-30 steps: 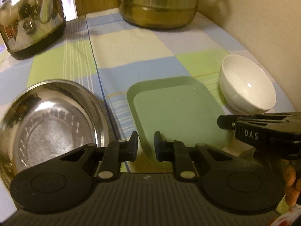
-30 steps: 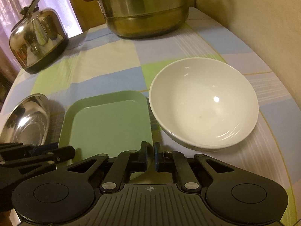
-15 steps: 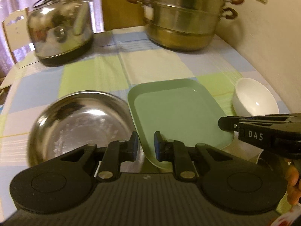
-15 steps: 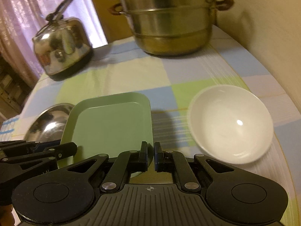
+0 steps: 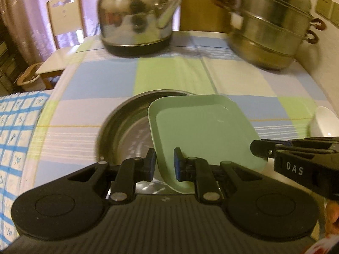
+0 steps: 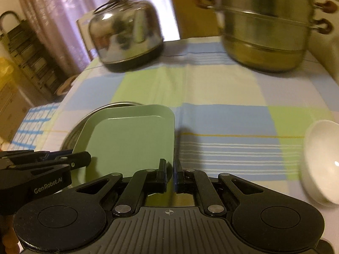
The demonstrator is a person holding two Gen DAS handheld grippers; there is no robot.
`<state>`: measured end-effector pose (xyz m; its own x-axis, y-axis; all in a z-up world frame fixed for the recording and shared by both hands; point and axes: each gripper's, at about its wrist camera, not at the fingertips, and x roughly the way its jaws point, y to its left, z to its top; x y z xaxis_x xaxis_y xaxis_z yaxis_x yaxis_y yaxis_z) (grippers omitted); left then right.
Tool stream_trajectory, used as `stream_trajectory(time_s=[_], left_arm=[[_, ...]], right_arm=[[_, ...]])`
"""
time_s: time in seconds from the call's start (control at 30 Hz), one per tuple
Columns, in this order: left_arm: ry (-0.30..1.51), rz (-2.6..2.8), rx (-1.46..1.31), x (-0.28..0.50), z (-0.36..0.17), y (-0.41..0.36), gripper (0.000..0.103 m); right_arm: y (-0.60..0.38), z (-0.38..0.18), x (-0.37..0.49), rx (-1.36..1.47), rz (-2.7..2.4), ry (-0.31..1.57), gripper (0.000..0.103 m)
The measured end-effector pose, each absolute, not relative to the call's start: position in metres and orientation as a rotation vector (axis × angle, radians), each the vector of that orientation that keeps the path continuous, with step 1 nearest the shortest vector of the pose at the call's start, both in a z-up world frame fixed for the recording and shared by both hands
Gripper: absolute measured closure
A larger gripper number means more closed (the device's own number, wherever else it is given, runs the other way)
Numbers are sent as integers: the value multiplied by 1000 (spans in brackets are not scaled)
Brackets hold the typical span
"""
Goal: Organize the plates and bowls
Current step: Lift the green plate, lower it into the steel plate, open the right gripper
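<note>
Covering the table, a checked tablecloth [image 5: 110,78] carries a steel bowl [image 5: 125,127]; above it hangs the green rectangular plate [image 5: 203,131], long axis toward the kettle [image 5: 135,21]. The left gripper [image 5: 164,167] pinches its near-left rim, the right gripper [image 6: 169,174] its near-right corner. A white bowl [image 6: 322,160] sits by the right edge.

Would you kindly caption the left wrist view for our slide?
Both claws carry the green plate over the steel dish, white bowl waiting at right.
</note>
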<state>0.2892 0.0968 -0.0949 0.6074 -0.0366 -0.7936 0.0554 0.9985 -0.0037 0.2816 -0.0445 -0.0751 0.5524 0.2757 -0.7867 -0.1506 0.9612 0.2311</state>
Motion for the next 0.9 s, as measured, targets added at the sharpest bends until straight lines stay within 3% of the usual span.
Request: stream_trajectory(time_s=[0.73,0.9], left_arm=[[996,8,3,303,-125,132,86],[1006,9,-6,305,-125,135,80]], right_arm=[[-4,-114,306,83,310,1039,96],[-2,-113,305,84,326,1040,96]])
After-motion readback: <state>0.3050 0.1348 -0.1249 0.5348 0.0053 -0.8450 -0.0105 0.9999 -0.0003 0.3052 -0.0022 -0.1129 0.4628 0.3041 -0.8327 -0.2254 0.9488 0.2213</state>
